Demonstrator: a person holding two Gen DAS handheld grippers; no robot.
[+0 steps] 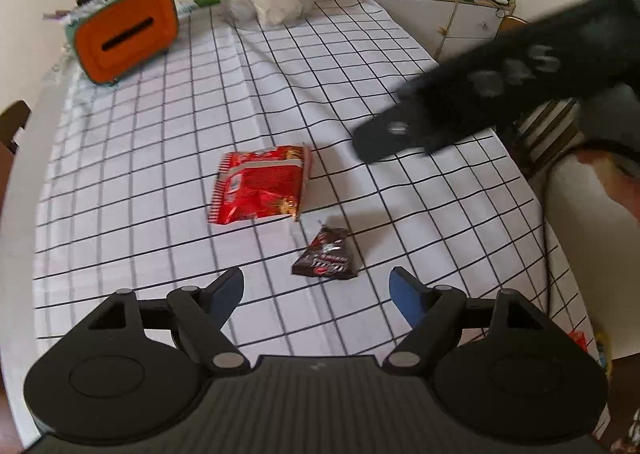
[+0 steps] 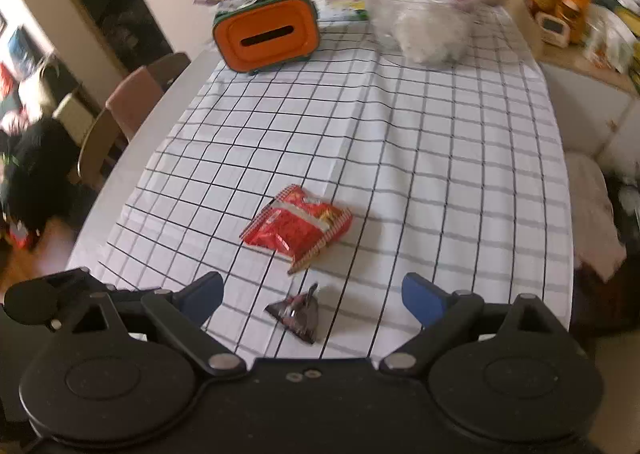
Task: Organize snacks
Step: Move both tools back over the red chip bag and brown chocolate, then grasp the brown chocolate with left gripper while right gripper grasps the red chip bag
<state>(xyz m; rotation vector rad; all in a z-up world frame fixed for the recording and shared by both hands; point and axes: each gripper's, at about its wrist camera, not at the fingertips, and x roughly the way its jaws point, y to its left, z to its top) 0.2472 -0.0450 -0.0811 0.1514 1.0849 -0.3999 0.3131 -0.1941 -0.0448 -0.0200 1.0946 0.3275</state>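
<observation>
both left tongs and right tongs gape apart, holding nothing. on the checked table the red snack packet lies mid-cloth, the dark snack packet just beside it at 6 o'clock, the orange box well apart at 11 o'clock.

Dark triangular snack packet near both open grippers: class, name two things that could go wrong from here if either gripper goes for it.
1. The dark triangular packet is small and lies flat on the checked cloth; closing fingers might pinch cloth with it.
2. The right gripper and left gripper both face the same packet, beside the red packet, so they might collide.
</observation>
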